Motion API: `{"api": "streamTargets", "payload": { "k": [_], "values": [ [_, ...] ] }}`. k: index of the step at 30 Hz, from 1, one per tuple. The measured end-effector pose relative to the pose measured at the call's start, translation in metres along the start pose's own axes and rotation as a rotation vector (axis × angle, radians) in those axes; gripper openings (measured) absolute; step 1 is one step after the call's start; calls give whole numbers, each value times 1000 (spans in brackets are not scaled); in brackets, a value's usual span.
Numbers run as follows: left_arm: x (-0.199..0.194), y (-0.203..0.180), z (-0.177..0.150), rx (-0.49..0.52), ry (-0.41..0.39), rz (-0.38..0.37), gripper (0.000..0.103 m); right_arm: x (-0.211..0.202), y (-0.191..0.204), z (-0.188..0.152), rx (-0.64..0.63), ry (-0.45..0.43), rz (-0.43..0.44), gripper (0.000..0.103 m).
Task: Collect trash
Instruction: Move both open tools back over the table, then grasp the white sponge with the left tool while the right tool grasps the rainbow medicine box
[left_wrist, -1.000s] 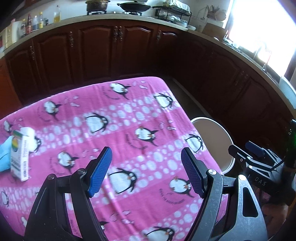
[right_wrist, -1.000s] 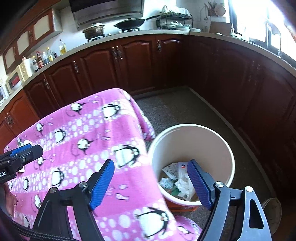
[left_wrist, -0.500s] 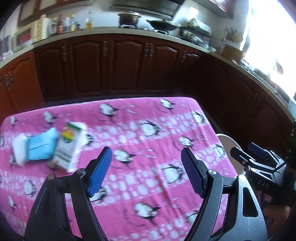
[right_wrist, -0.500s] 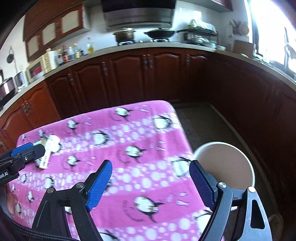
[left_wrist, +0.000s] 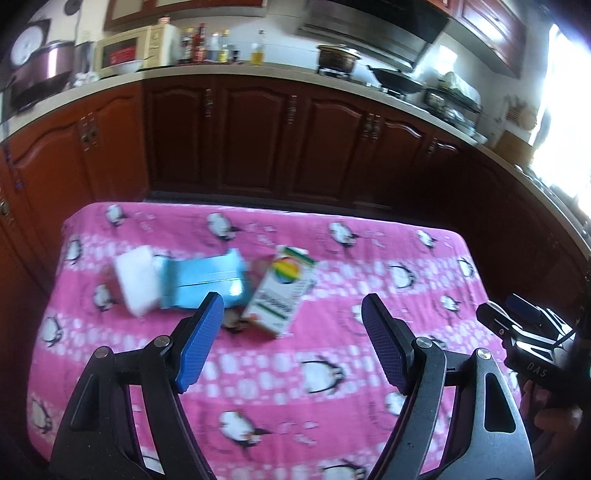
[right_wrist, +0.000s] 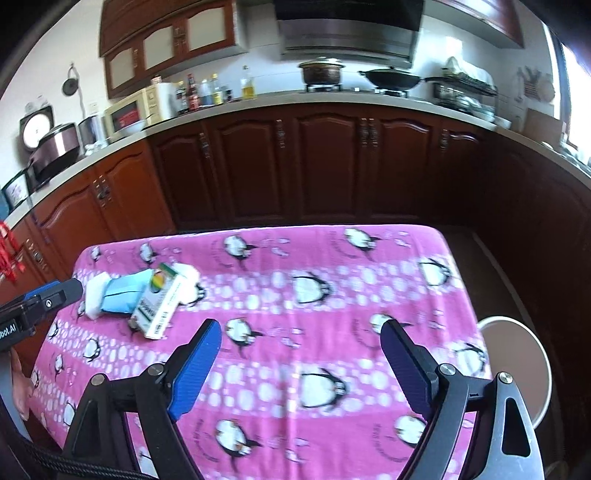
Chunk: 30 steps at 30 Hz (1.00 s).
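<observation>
- Left hand-held gripper gapes wide, empty, above the pink-clothed counter.
- Right hand-held gripper, jaws just widening, grips nothing.
- Carton, blue packet and white block lie clustered on the counter's left side.
- Bin stands right of the counter.

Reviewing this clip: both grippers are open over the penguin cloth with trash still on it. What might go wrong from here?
1. The white carton, blue pack and white block lie touching, so a grasp on one may drag or catch another.
2. Only the rim of the bin shows past the table's edge; a drop released early could land on the cloth or floor.
</observation>
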<state>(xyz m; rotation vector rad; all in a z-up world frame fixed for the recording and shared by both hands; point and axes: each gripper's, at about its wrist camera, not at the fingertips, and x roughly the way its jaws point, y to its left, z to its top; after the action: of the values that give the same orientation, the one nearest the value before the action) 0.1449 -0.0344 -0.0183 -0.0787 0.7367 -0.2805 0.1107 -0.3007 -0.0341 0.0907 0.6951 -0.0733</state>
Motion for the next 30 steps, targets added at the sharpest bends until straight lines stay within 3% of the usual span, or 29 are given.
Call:
{"api": "streamTargets", "payload": {
  "k": [11, 16, 23, 30],
  "values": [
    [9, 93, -12, -111, 70, 84, 77, 43, 55, 1, -54, 71, 72, 86],
    [27, 123, -20, -169, 122, 103, 77, 75, 76, -5, -57, 151, 118, 86],
    [46, 146, -13, -222, 139, 117, 77, 119, 105, 1, 12, 224, 205, 86],
    [74, 192, -2, -371, 148, 171, 77, 174, 144, 21, 103, 276, 260, 86]
  ]
}}
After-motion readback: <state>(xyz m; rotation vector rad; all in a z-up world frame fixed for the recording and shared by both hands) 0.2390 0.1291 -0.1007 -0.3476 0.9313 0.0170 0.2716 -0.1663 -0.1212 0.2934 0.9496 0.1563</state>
